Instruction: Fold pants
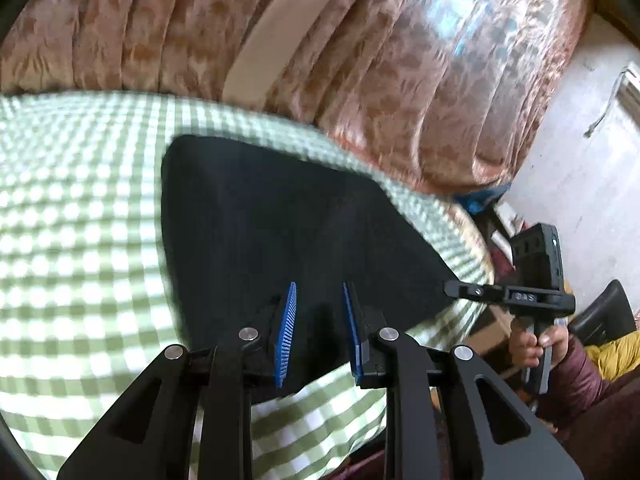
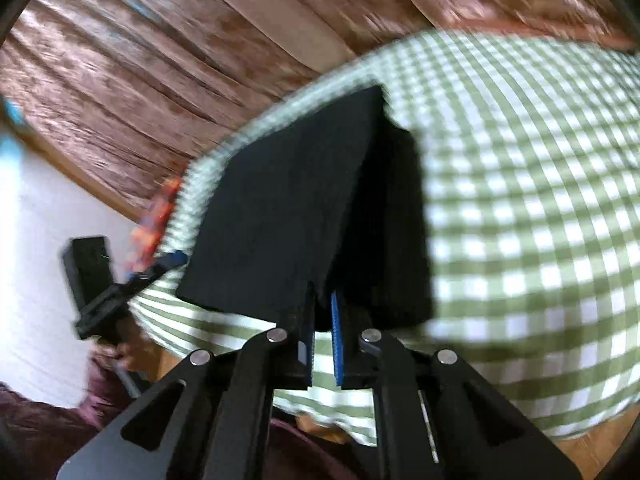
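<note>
Left hand-held gripper (image 1: 319, 312), seen from its own wrist camera, stood with its blue-padded fingers (image 1: 286, 334) apart, a clear gap between them and nothing clamped; black pants (image 1: 280, 224) showed through that gap. The pants lay spread on a green-and-white checked cloth (image 1: 80, 220) — a dark flat shape reaching toward a brown patterned curtain (image 1: 360, 60). At the pants' right edge the right hand-held gripper (image 1: 460, 290) reached in, its fingers narrowed on the fabric's border, held by a hand (image 1: 536, 344).

From the right wrist camera, the right hand-held gripper (image 2: 322, 320) had its pads (image 2: 336, 340) close together, with a corner of the pants hanging into the narrow slot — whether they truly pinched it I could not tell. One layer of the pants (image 2: 288, 220) was raised as a flap over the darker layer beneath. The left hand-held gripper (image 2: 172, 260) sat at the flap's left edge, blurred.
</note>
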A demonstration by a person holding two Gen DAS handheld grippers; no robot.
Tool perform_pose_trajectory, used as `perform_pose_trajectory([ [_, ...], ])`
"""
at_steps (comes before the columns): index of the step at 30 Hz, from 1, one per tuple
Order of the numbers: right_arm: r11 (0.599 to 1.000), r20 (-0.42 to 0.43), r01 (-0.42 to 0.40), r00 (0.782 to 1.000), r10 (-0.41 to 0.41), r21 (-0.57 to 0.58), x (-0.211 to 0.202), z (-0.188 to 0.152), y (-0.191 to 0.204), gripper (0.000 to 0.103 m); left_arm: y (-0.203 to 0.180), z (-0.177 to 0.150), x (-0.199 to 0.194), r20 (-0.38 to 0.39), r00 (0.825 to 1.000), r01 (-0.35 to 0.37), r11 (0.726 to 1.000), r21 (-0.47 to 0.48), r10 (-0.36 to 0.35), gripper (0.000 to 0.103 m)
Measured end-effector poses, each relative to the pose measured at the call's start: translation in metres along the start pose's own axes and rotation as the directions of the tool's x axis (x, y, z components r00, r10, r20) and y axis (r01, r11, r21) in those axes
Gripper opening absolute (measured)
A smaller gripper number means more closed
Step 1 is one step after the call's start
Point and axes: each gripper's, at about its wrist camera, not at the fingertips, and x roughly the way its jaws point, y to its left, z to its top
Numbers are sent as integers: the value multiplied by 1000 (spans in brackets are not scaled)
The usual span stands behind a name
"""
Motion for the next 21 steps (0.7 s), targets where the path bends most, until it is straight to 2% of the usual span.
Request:
perform_pose_trajectory([
  [1, 1000, 4, -16, 1000, 16, 12, 5, -2, -6, 5, 3, -7, 13, -47, 999, -15, 1000, -3, 15, 21],
  [2, 999, 17, -34, 999, 33, 31, 6, -3, -10, 5, 4, -12, 19, -57, 998, -33, 999, 2, 33, 21],
  [6, 1000, 2, -11, 1000, 11, -20, 0, 0, -2, 6, -5, -7, 13, -17, 998, -62, 998, 16, 62, 21],
  [8, 999, -13, -10, 1000, 9, -53, -9, 7, 8, 10, -10, -1, 10, 4, 995, -101, 994, 38, 101, 21],
  [9, 998, 3, 1, 1000, -1, -66, -17, 11, 13, 20, -15, 4, 7, 26, 990, -141, 988, 58, 140, 21],
  [10, 996, 32, 19, 999, -16, -84, -23, 16, 20, 34, -18, 7, 5, 46, 984, -175, 982, 68, 172, 21],
  [11, 995, 54, 32, 998, -27, -98, -26, 19, 26, 39, -20, 9, 5, 55, 978, -207, 976, 74, 203, 21],
  [12, 993, 83, 34, 996, -25, -113, -29, 27, 34, 42, -23, 11, 5, 67, 963, -267, 960, 87, 261, 21],
  [13, 993, 94, 25, 995, -14, -115, -29, 32, 39, 42, -26, 13, 6, 77, 948, -315, 944, 97, 309, 21],
  [14, 993, 111, 19, 994, -6, -116, -26, 40, 45, 44, -27, 15, 7, 82, 933, -357, 928, 104, 350, 28],
  [15, 993, 123, 19, 992, -4, -119, -22, 45, 51, 48, -28, 17, 9, 85, 917, -396, 912, 107, 389, 40],
  [17, 993, 150, 18, 989, 0, -116, -9, 61, 62, 53, -27, 19, 10, 93, 906, -422, 901, 99, 414, 41],
  [18, 994, 153, 19, 988, -3, -103, 2, 70, 67, 54, -26, 20, 10, 93, 904, -426, 900, 94, 418, 41],
  [21, 994, 185, 56, 982, -38, -90, 25, 90, 79, 54, -25, 25, 12, 99, 881, -472, 877, 87, 464, 41],
])
